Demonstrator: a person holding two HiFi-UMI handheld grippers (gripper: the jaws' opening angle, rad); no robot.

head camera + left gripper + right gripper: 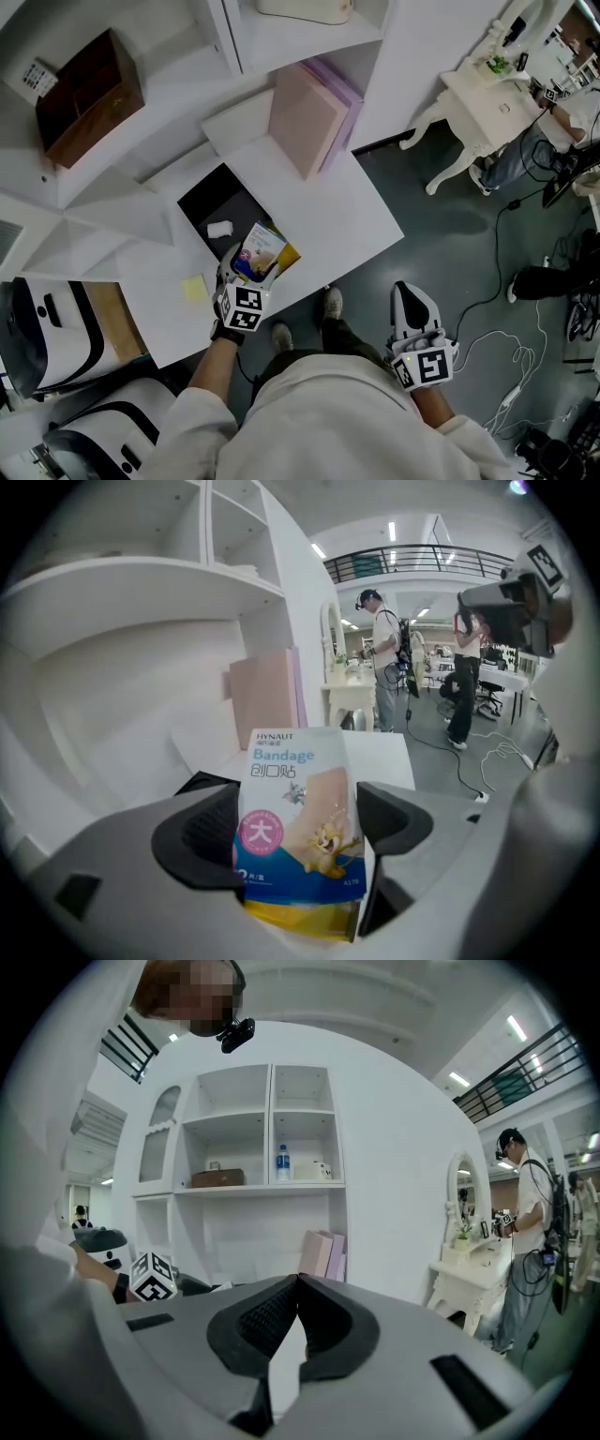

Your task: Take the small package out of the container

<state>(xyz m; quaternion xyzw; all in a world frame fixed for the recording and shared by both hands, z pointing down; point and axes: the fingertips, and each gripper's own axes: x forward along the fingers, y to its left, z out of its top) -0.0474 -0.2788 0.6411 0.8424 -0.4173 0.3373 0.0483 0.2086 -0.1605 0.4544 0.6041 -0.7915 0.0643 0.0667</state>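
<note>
Blue-and-yellow, the small package (pixel 262 253) sits clamped in the left gripper (pixel 246 274). It hangs over the near right corner of the black container (pixel 208 201), partly above the container's dark floor and partly above the white table (pixel 347 220) just beside it.

In the left gripper view the two jaws press on the package (pixel 298 771) from either side, low on its body. Its printed top stands up and away from the left gripper (pixel 298 834). Its long axis therefore runs along the jaws, pointing from the container's near edge toward its far edge.

From the head view I cannot tell whether the package's lower end is above the container's rim. The coming move probably turns on that: a draw toward the near side of the container, along the package's own length, looks like the shortest way clear.

A small white thing (pixel 219 229) lies inside the container, just beyond the package.

The right gripper (pixel 409 294) is well off to the container's near right, past the table edge, and much farther from it. Its jaws meet with nothing between them (pixel 295 1290).
</note>
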